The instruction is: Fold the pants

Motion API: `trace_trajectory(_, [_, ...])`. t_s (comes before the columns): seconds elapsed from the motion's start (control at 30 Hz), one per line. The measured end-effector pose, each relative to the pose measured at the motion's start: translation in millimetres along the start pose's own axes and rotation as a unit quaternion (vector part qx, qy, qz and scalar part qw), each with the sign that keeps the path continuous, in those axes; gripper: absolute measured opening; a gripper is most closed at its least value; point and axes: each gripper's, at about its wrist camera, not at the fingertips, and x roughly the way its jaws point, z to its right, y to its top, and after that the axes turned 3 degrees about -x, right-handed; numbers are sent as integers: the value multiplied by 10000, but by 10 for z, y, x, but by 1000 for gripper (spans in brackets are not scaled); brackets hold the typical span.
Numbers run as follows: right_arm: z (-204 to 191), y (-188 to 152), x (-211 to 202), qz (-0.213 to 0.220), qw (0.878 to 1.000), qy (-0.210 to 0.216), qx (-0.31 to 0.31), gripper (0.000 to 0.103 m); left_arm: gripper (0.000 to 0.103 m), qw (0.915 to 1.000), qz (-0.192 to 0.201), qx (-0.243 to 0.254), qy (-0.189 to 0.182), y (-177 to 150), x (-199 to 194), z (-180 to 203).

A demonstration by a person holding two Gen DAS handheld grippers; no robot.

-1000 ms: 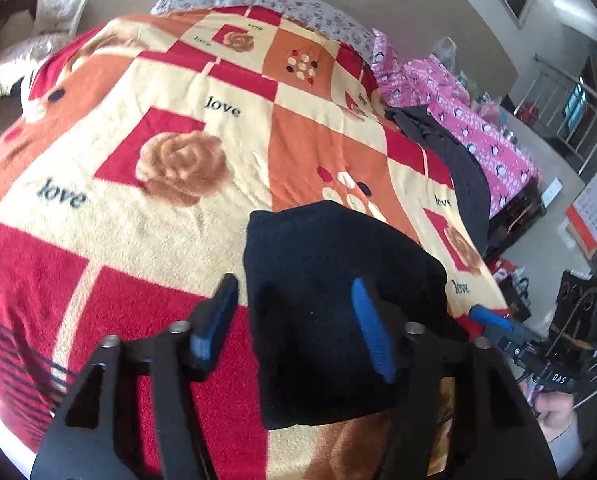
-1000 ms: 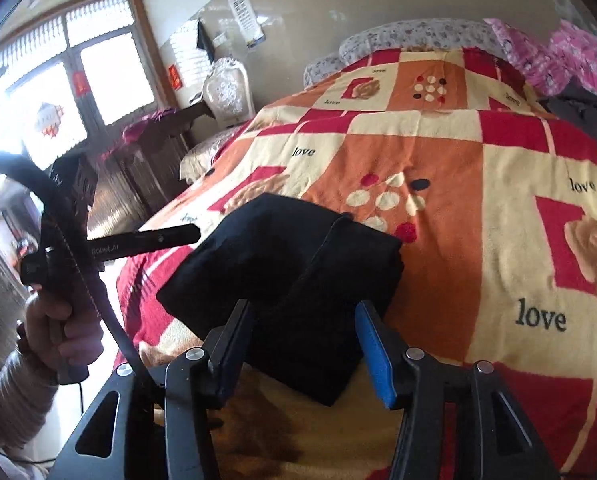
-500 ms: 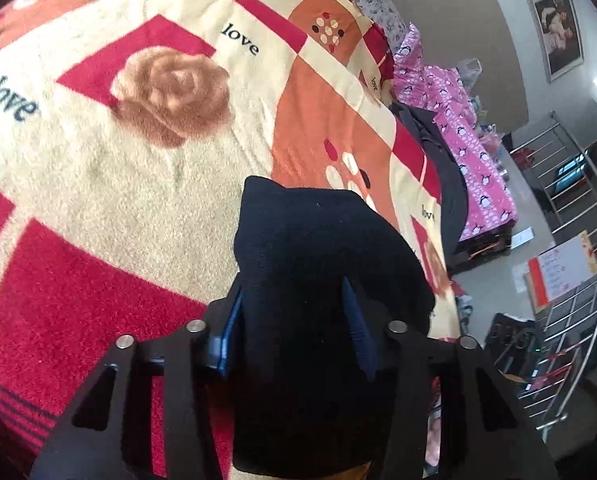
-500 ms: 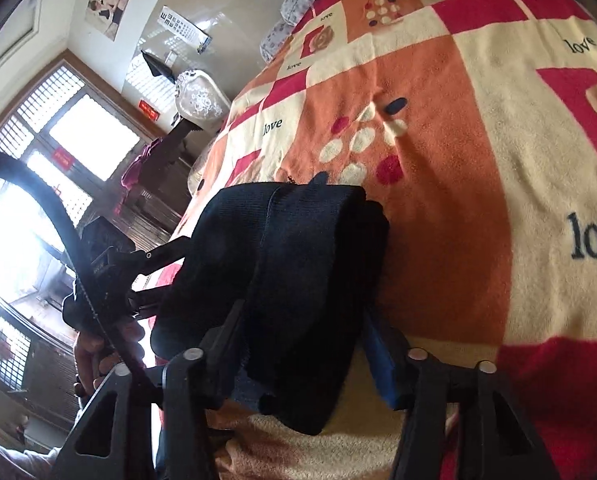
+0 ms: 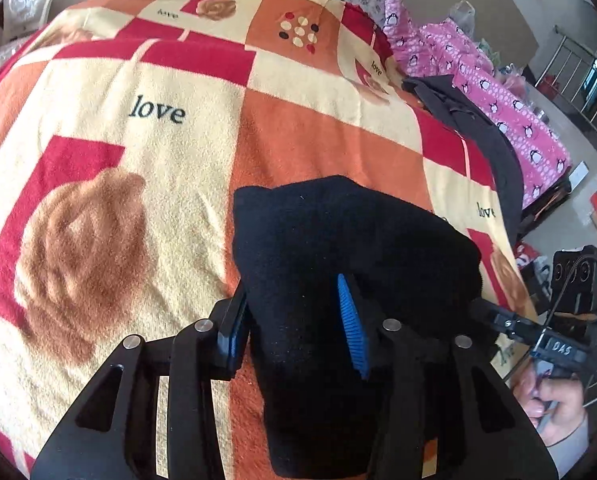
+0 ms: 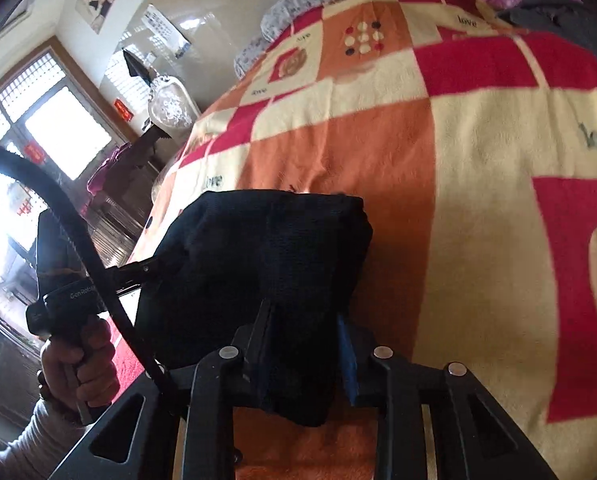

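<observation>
The folded black pants (image 5: 338, 248) form a thick bundle over the near edge of the bed. My left gripper (image 5: 294, 320) is shut on the bundle's near left end, its blue pads pressed into the cloth. My right gripper (image 6: 304, 344) is shut on the near right end of the pants (image 6: 266, 248); the cloth bulges between its fingers. Each gripper shows in the other's view, held in a hand: the right one (image 5: 538, 332) and the left one (image 6: 78, 292). The bundle's underside is hidden.
The bed is covered by a red, orange and cream checked blanket (image 5: 138, 140) printed with "love". A dark garment (image 5: 478, 132) and pink penguin-print bedding (image 5: 510, 92) lie along its far right side. A metal railing (image 5: 578, 68) and a white chair (image 6: 168, 108) stand beyond the bed.
Both grippers closed from open onto the pants' near ends. The bundle is now gripped and has shifted farther onto the blanket, and both views have tilted.
</observation>
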Motion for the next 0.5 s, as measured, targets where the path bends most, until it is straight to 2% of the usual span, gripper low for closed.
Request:
trace_trajectory(0.1, [10,-56,-105,248,9996,149,-37,36,58,9973,483,299,471,-131,-92,70])
trace_trajectory(0.23, [-195,-146,-378,1036,9918,73,-738,36,60,9881,903,608,1091,-269,-203,184])
trace_trajectory(0.3, [-336,-214,-448,1298,9853,-179,-1098,36,60,9829,1047,662,1361,-348,-273,239])
trace_trajectory(0.37, [-499,-290,-470,1433,9768,-477,-1516,36,60,9812,1087,657,1453,-440,-346,287])
trace_trajectory(0.43, [-718,-413,-482,1586,9628,-997,-1949,36,60,9798,1086,678,1537,-516,-424,336])
trace_trajectory(0.5, [-904,-573,-512,1723,9493,-1549,-2126,36,60,9789,1096,731,1561,-598,-520,374])
